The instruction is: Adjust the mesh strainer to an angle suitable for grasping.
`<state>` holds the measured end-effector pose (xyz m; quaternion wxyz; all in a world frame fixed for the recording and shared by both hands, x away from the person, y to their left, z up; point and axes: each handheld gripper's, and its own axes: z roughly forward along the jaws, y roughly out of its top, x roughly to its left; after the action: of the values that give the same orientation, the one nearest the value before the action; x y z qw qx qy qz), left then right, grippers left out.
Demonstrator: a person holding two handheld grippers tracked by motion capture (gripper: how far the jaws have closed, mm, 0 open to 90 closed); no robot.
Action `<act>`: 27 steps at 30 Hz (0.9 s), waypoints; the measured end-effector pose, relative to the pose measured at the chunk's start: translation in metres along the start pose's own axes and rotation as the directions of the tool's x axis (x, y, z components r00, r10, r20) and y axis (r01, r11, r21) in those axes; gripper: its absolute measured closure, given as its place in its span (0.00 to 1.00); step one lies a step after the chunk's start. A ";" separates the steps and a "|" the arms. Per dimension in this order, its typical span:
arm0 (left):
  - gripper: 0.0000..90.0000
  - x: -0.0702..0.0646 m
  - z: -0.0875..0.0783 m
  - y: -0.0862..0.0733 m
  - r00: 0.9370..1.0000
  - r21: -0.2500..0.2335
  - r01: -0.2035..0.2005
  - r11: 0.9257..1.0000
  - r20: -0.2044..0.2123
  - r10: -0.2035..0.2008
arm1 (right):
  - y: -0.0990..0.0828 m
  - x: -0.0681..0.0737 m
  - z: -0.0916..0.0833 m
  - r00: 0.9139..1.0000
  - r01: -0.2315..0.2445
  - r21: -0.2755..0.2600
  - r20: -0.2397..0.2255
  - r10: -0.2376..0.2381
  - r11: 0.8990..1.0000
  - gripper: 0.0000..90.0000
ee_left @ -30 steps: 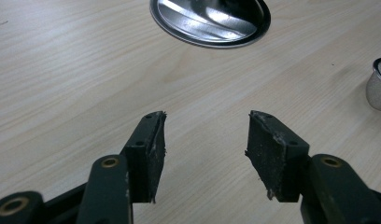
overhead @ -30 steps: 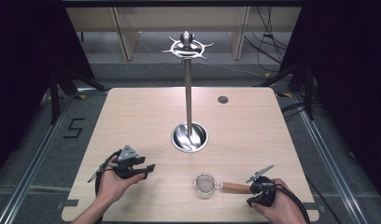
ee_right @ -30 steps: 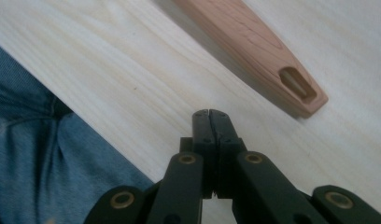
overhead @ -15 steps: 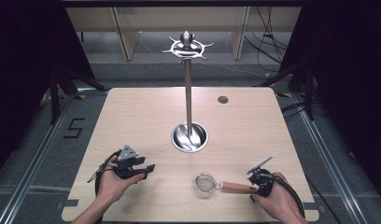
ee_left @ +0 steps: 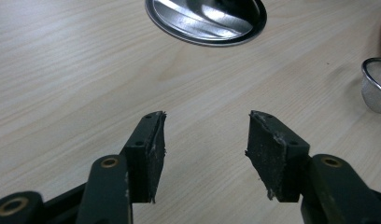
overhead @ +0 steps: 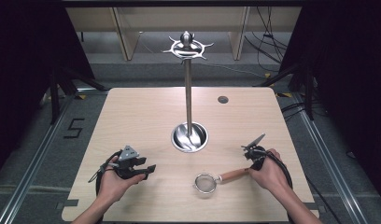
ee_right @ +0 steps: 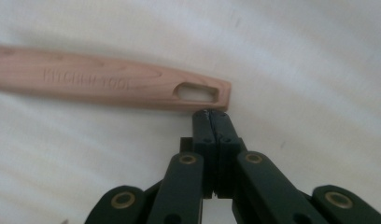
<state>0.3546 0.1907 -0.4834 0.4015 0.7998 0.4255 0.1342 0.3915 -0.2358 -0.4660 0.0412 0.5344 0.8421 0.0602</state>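
Observation:
A small metal mesh strainer (overhead: 205,182) with a wooden handle (overhead: 233,175) lies near the table's front edge. The handle (ee_right: 109,84) carries engraved letters and a slot at its end. My right gripper (overhead: 250,167) (ee_right: 211,113) is shut with nothing between its jaws, its tips right against the slotted end of the handle. My left gripper (overhead: 148,169) (ee_left: 205,135) rests at the front left, open and holding nothing, pointing toward the strainer's bowl (ee_left: 377,88). A tall metal hanging stand (overhead: 188,93) rises from a round base (overhead: 190,136) (ee_left: 206,21) at the table's middle.
The stand's top (overhead: 187,46) carries a ring of hooks. A small dark disc (overhead: 222,99) sits in the table's far right part. Light wooden tabletop (overhead: 132,116) lies bare around the stand. Dark frames and cables stand beyond the table's sides.
My right hand has moved away from the near edge, toward the table's middle. The handle's slotted end has swung slightly that way too. The left hand has stayed put.

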 end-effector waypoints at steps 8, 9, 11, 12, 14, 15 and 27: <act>0.51 -0.001 0.000 0.001 1.000 -0.006 -0.002 1.000 0.005 0.002 | 0.040 0.003 0.000 0.999 0.004 -0.033 0.037 -0.002 0.999 1.00; 0.51 -0.001 0.000 0.001 1.000 -0.006 -0.002 1.000 0.005 0.002 | 0.044 0.004 0.000 0.999 0.003 -0.041 0.044 -0.001 0.999 1.00; 0.51 -0.001 -0.001 0.001 1.000 -0.006 -0.002 1.000 0.014 0.003 | 0.049 0.004 0.000 1.000 0.003 -0.022 0.027 -0.003 1.000 1.00; 0.51 -0.001 -0.001 0.001 1.000 -0.016 -0.005 1.000 0.003 0.006 | 0.048 0.004 -0.001 1.000 0.001 -0.040 -0.011 -0.001 0.999 1.00; 0.52 -0.001 -0.001 0.000 1.000 -0.016 0.007 1.000 0.015 -0.007 | 0.043 0.005 -0.007 0.999 0.005 -0.042 0.052 -0.003 0.999 1.00; 0.52 -0.001 -0.001 0.000 1.000 -0.016 0.007 1.000 0.015 -0.007 | 0.043 0.005 -0.007 0.999 0.005 -0.042 0.052 -0.003 0.999 1.00; 0.52 -0.002 0.001 0.002 1.000 -0.014 -0.007 1.000 0.008 0.008 | 0.013 0.002 0.003 1.000 -0.006 0.097 -0.025 0.008 0.995 1.00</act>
<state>0.3547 0.1879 -0.4817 0.4085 0.7991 0.4198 0.1354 0.4029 -0.2282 -0.4669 0.0045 0.5378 0.8426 0.0262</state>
